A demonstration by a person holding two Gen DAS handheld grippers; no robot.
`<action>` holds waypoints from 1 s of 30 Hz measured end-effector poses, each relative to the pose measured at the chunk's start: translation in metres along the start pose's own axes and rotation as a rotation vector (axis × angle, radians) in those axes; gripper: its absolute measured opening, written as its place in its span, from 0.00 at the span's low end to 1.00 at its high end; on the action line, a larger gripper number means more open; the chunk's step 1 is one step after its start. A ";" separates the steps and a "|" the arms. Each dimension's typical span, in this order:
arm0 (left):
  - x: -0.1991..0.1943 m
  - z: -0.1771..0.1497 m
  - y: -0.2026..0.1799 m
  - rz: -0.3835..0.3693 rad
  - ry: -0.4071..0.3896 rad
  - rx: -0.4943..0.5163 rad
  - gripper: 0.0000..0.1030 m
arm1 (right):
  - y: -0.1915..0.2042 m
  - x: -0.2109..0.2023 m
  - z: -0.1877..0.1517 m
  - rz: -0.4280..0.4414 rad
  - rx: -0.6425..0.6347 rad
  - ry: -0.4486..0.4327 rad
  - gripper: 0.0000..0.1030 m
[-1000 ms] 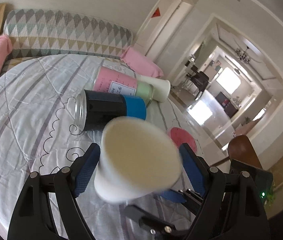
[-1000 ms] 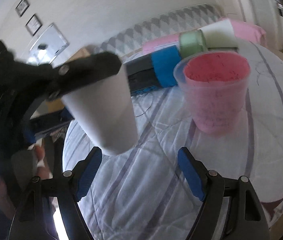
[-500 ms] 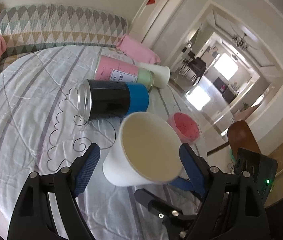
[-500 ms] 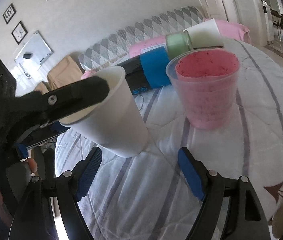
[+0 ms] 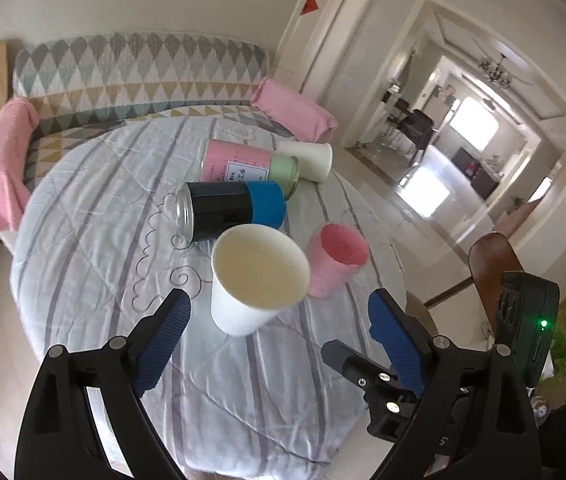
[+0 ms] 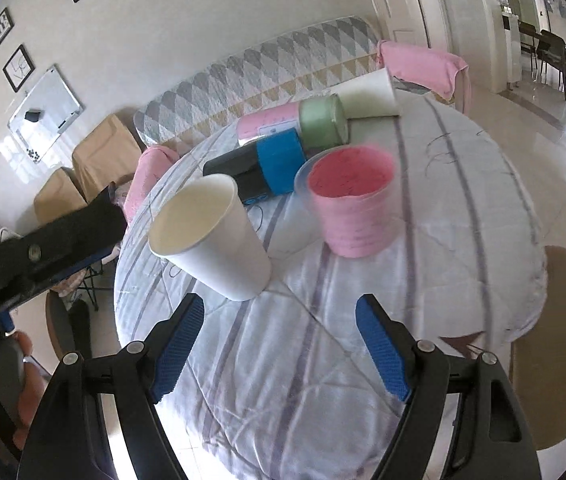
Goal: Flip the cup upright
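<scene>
A white paper cup (image 5: 253,276) stands upright, mouth up, on the round table's striped cloth (image 5: 95,208); it also shows in the right wrist view (image 6: 215,236). A pink plastic cup (image 5: 335,258) stands upright beside it, and also shows in the right wrist view (image 6: 353,204). My left gripper (image 5: 277,332) is open and empty, just behind the white cup and apart from it. My right gripper (image 6: 279,336) is open and empty, in front of both cups. Part of the left gripper (image 6: 63,236) shows at the left of the right wrist view.
A black-and-blue can (image 5: 231,210), a pink-and-green can (image 5: 249,166) and another white paper cup (image 5: 309,158) lie on their sides at the back of the table. A patterned sofa (image 5: 139,68) stands behind. A wooden chair (image 5: 493,264) is at the right.
The left gripper turned the white cup mouth up, set it on the cloth, opened and drew back. The right gripper pulled back a little.
</scene>
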State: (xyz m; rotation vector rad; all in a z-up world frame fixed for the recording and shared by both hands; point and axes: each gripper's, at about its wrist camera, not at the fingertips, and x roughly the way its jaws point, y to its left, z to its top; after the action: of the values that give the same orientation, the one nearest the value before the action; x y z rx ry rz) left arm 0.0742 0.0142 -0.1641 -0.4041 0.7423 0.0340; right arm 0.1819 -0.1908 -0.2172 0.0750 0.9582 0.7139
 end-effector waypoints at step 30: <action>-0.095 -0.065 -0.140 0.380 -0.213 0.060 1.00 | -0.030 -0.172 -0.014 -0.087 -0.272 -0.173 0.77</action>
State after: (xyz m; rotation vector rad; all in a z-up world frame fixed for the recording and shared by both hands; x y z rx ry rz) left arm -0.0142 -0.1283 -0.0956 -0.1940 0.5994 0.4048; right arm 0.1232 -0.3188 -0.1121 -0.1410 0.6886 0.7392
